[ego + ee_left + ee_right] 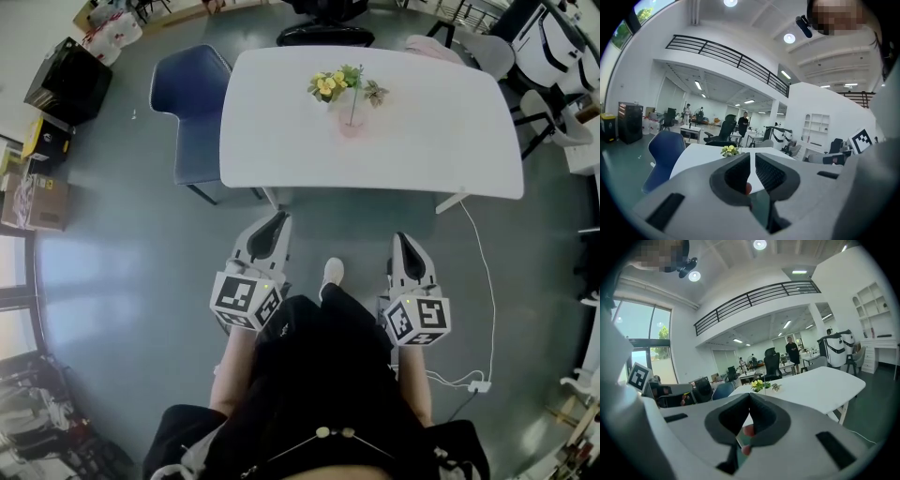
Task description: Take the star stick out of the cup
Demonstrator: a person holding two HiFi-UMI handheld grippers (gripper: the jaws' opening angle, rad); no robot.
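On the white table stands a pale pink cup with yellow flowers and a thin stick rising from it. The stick's top is too small to make out. Both grippers hang low by the person's legs, short of the table's near edge and well away from the cup. My left gripper points at the table with its jaws together and nothing in them. My right gripper is likewise shut and holds nothing. The flowers show far off over the left jaws and again, flowers, over the right jaws.
A blue chair stands at the table's left side, a black office chair at its far side. A white cable runs over the floor to a plug on the right. Boxes line the left wall; white chairs stand at right.
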